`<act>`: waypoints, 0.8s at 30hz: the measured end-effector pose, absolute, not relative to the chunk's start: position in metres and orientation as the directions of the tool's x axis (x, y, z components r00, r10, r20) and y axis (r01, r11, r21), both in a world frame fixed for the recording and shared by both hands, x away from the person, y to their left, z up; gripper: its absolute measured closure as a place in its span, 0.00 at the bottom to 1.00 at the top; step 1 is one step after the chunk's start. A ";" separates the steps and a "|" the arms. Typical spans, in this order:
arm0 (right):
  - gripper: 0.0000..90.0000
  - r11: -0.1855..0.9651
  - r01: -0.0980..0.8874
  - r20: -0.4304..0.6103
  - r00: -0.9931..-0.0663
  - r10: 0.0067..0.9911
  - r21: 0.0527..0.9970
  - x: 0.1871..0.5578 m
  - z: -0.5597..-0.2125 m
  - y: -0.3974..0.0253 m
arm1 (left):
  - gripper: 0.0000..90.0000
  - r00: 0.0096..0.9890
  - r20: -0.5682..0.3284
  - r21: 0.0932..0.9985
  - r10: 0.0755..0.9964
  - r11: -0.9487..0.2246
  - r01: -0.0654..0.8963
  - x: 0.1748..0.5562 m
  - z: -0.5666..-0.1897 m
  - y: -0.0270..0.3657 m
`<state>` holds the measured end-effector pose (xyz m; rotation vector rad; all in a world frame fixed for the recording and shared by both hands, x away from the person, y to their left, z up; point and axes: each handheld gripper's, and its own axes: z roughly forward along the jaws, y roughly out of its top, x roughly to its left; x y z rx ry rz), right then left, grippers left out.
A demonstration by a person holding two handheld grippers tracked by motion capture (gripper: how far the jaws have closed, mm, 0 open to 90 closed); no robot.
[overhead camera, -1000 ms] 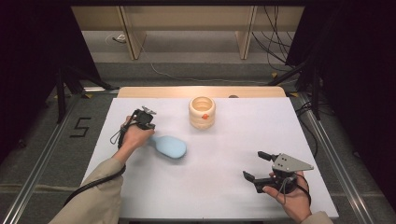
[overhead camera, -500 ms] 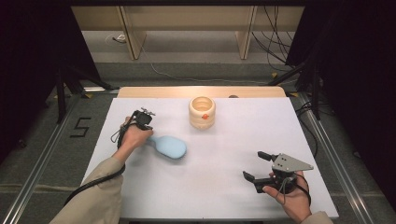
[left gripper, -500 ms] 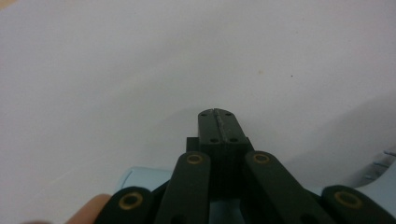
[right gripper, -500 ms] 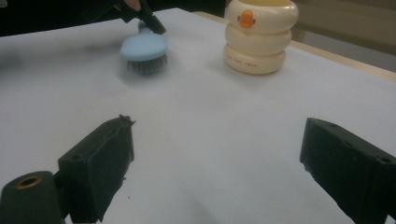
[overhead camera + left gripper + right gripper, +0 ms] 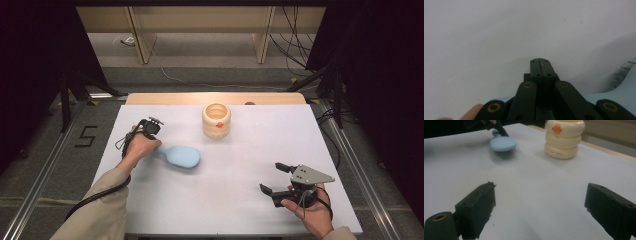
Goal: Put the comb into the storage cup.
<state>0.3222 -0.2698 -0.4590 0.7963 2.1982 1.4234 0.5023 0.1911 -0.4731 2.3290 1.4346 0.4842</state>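
High view: one brush (image 5: 181,156), one cup (image 5: 216,120).

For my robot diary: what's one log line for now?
left tool: shut on brush handle | right tool: open, holding nothing | cup: untouched

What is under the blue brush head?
Dark bristles show under the blue brush, pointing down at the white table. Whether they touch it is unclear; its handle is in the left tool.
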 end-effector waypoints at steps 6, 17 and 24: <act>0.12 0.320 0.244 -0.027 -0.757 0.653 0.915 0.322 -0.459 -0.269 | 1.00 0.440 0.068 0.447 0.896 -0.421 0.789 0.496 -0.471 0.196; 0.12 0.321 0.245 -0.027 -0.756 0.654 0.915 0.323 -0.460 -0.269 | 1.00 0.458 0.037 0.420 0.888 -0.430 0.799 0.475 -0.470 0.203; 0.12 0.324 0.245 -0.028 -0.757 0.652 0.914 0.323 -0.460 -0.269 | 1.00 0.480 0.018 0.419 0.877 -0.442 0.793 0.459 -0.470 0.205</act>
